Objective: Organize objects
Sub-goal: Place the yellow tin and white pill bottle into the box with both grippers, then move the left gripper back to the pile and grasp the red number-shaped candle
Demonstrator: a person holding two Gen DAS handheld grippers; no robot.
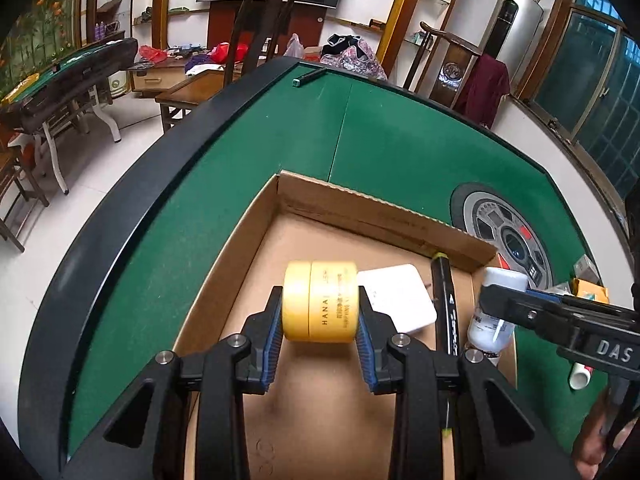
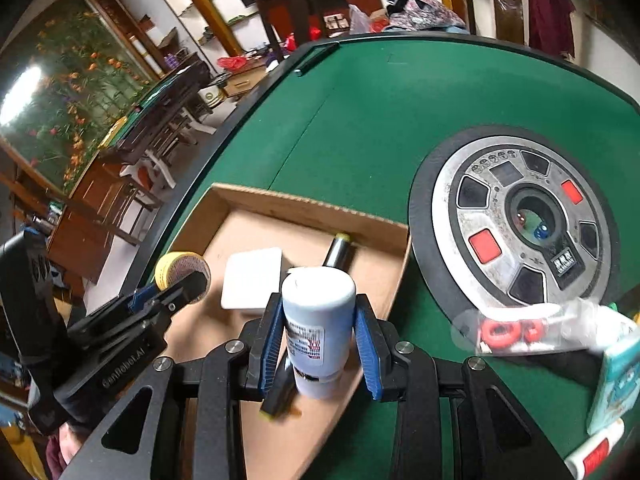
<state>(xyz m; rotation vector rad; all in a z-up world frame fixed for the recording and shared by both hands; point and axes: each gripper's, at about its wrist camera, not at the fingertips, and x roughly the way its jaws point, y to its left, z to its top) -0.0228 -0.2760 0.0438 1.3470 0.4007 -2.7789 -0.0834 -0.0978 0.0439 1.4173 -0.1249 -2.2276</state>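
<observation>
A yellow jar (image 1: 320, 300) is clamped sideways between the fingers of the left gripper (image 1: 320, 336) and is held above the floor of a cardboard box (image 1: 256, 216) on the green table (image 1: 400, 136). A white bottle (image 2: 318, 320) is gripped by the closed fingers of the right gripper (image 2: 320, 344) over the box's edge at 3 o'clock. Inside the box, a white card (image 1: 400, 296) is seen at 2 o'clock from the jar, with a black marker (image 1: 446, 304) just beside it. A round dial panel (image 2: 520, 216) is set into the table at 3 o'clock of the box.
</observation>
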